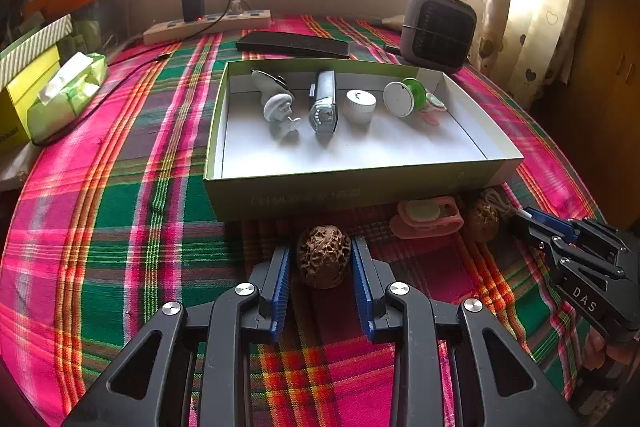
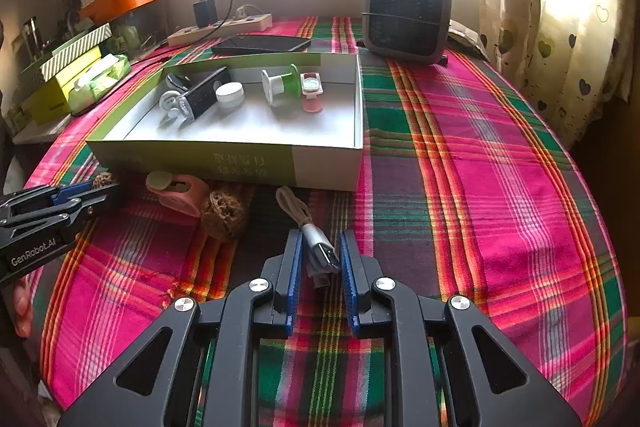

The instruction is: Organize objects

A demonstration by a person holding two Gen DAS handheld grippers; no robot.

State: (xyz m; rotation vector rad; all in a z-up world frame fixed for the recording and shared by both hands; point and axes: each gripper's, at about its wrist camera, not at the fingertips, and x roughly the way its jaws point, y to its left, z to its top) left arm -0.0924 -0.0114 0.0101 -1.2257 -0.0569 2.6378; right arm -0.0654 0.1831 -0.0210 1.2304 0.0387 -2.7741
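Box point(image 1: 352, 183): landmark; five small items lined along its far wall, sorted.
Left gripper point(image 1: 322, 259): jaws half-closed, clamping a walnut point(image 1: 323, 255) just before the box, ready to lift.
Right gripper point(image 2: 320, 259): jaws nearly shut, pinching a cable point(image 2: 316, 247) plug before the box's right corner.

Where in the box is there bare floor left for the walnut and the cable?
The box is bare along its near half, in front of the row of small things. The back row is crowded from the mushroom figure to the green spool. Outside, the plaid cloth right of the box is bare.
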